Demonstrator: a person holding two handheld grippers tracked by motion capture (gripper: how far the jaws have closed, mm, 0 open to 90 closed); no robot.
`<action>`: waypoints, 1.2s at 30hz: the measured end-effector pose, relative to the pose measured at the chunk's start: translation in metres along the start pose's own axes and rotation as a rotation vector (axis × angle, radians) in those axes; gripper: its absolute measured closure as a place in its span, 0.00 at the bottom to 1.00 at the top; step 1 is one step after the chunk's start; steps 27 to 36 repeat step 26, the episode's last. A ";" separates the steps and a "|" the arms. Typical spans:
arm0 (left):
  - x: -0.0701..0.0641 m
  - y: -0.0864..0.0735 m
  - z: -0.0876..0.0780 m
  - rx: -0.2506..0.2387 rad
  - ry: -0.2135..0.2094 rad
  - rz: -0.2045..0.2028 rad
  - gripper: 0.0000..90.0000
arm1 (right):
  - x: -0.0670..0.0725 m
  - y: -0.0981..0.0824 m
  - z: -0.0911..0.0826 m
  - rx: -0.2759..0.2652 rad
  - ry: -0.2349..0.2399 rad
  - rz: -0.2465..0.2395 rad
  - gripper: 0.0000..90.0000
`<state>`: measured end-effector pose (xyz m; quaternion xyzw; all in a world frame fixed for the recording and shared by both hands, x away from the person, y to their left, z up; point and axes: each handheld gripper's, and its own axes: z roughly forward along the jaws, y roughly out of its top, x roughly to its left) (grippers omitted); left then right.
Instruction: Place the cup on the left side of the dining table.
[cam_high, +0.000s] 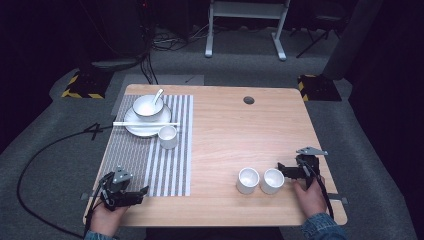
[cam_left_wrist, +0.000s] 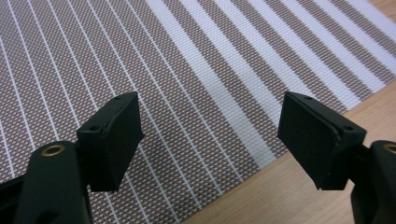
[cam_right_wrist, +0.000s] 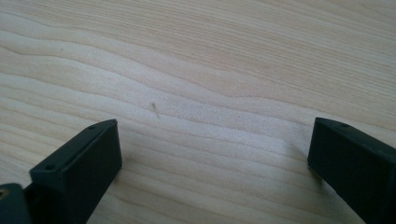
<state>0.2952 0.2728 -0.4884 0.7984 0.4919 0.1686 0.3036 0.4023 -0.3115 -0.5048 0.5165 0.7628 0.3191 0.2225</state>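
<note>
My left gripper (cam_high: 142, 192) rests near the table's front left corner, over the striped placemat (cam_high: 150, 150). In the left gripper view its jaws stand wide apart above the placemat (cam_left_wrist: 187, 70) with nothing between them (cam_left_wrist: 210, 135). My right gripper (cam_high: 284, 169) sits at the front right, just right of two white cups (cam_high: 248, 180) (cam_high: 272, 181). In the right gripper view its jaws are wide apart (cam_right_wrist: 210, 158) over bare wood (cam_right_wrist: 196, 70). At the back left, a white plate (cam_high: 145, 126) holds a bowl (cam_high: 147, 106) with a spoon (cam_high: 157, 95), chopsticks (cam_high: 145, 123) across it, and a third cup (cam_high: 168, 137) beside it.
The wooden table (cam_high: 240, 130) has a dark round grommet (cam_high: 248, 100) near its far edge. Beyond it are grey floor, cables and a white frame's legs (cam_high: 245, 30).
</note>
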 end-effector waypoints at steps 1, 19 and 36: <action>0.000 -0.001 0.003 0.003 0.025 0.001 0.23 | 0.000 0.000 0.000 0.000 0.000 0.000 0.03; 0.002 -0.012 0.011 -0.057 0.061 -0.062 0.16 | 0.000 0.000 0.000 0.000 0.000 0.000 0.03; 0.001 -0.012 0.011 -0.058 0.067 -0.073 0.16 | 0.000 0.000 0.000 0.000 0.000 0.000 0.03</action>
